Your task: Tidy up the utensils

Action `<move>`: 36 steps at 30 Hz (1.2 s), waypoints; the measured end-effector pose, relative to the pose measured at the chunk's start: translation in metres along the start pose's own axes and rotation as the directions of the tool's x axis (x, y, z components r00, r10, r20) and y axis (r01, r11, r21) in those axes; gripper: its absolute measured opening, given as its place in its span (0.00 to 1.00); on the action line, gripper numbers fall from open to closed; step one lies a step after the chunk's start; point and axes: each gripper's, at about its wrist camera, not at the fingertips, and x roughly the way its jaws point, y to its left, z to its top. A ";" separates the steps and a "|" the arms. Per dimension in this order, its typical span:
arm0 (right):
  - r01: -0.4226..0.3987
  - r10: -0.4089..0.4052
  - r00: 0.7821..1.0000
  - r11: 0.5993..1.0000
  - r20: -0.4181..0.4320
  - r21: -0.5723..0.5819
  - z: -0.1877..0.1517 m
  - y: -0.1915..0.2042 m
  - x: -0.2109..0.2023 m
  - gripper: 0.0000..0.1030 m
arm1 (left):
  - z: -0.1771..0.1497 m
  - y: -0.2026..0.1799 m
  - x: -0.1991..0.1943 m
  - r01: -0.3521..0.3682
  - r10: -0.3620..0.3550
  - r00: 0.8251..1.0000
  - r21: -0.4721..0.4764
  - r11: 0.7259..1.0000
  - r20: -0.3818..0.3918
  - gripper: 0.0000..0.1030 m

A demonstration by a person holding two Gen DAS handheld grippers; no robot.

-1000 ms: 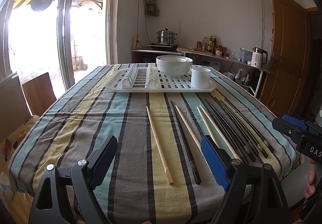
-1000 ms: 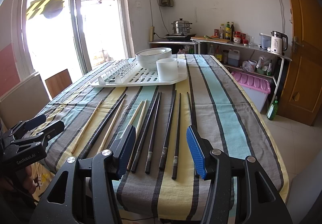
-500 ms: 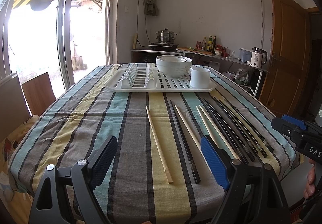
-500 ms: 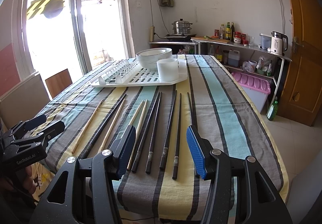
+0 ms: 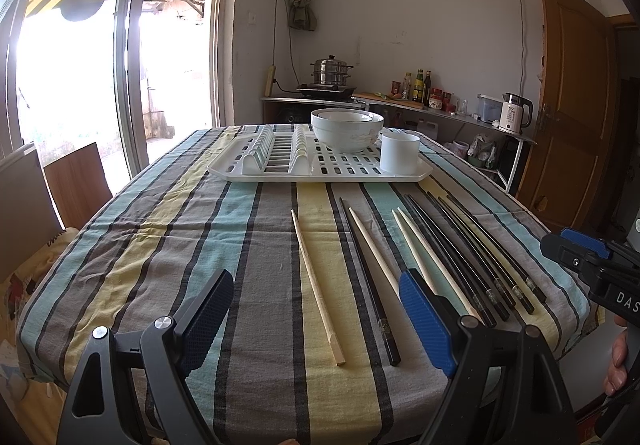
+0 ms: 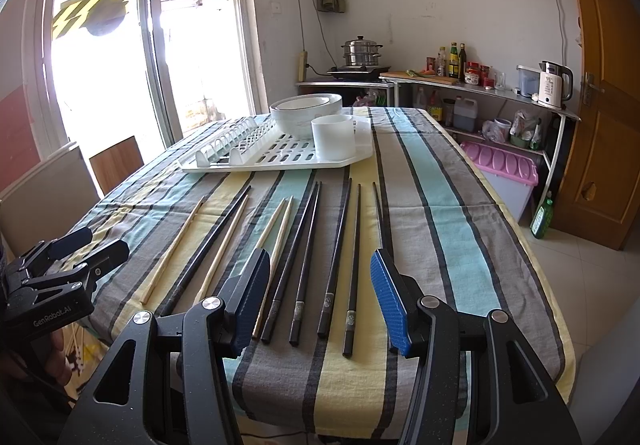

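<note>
Ten or so chopsticks [image 6: 304,245], pale wood and black mixed, lay fanned on the striped tablecloth [image 5: 160,253], tips toward twelve o'clock. Beyond them, a white drying rack [image 5: 320,165] with bowls [image 5: 346,129] and cup [image 6: 333,136]. Left gripper [image 5: 316,321] and right gripper [image 6: 320,297] hung at six o'clock, jaws spread, empty. No change since a second before; sorting not begun.

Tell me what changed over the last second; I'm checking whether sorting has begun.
Nothing visibly changed. The left gripper and right gripper hang open over the table edge, holding nothing. The chopsticks lie untouched on the striped tablecloth, with the white cup on the drying rack.
</note>
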 end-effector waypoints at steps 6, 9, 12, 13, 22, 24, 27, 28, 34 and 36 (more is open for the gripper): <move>-0.002 0.002 1.000 1.000 -0.011 0.003 -0.001 0.001 0.007 0.52 | 0.000 0.000 0.010 0.005 -0.005 1.000 0.004 1.000 -0.023 0.82; 0.002 -0.002 1.000 1.000 -0.019 0.000 0.001 0.000 0.014 0.52 | 0.004 0.002 0.020 0.003 -0.003 0.999 0.015 1.000 -0.040 0.82; -0.001 0.001 1.000 1.000 -0.028 0.000 0.005 -0.001 0.021 0.52 | 0.008 0.003 0.029 -0.005 0.005 0.998 0.012 1.000 -0.056 0.82; -0.004 0.004 1.000 1.000 -0.029 -0.001 0.007 -0.002 0.024 0.52 | 0.010 0.003 0.035 -0.010 0.011 0.997 0.012 1.000 -0.073 0.82; -0.033 0.032 0.996 0.999 -0.080 -0.013 0.029 -0.003 0.059 0.52 | 0.034 0.008 0.080 0.043 -0.039 0.986 0.023 0.999 -0.162 0.78; -0.038 0.037 0.994 0.999 -0.099 -0.016 0.034 -0.003 0.072 0.52 | 0.042 0.007 0.091 0.058 -0.053 0.983 0.021 0.998 -0.178 0.76; -0.036 0.032 0.991 0.999 -0.130 -0.029 0.043 -0.003 0.090 0.48 | 0.053 0.002 0.108 0.091 -0.083 0.975 0.030 0.995 -0.208 0.67; -0.036 0.031 0.990 0.999 -0.140 -0.034 0.045 -0.003 0.095 0.46 | 0.056 0.001 0.114 0.092 -0.082 0.973 0.036 0.995 -0.215 0.66; -0.041 0.031 0.969 0.999 -0.244 -0.035 0.050 -0.008 0.138 0.27 | 0.066 -0.011 0.153 0.104 -0.079 0.953 0.072 0.992 -0.293 0.51; -0.044 0.031 0.963 0.998 -0.267 -0.041 0.051 -0.008 0.148 0.23 | 0.067 -0.012 0.164 0.113 -0.086 0.943 0.066 0.991 -0.323 0.47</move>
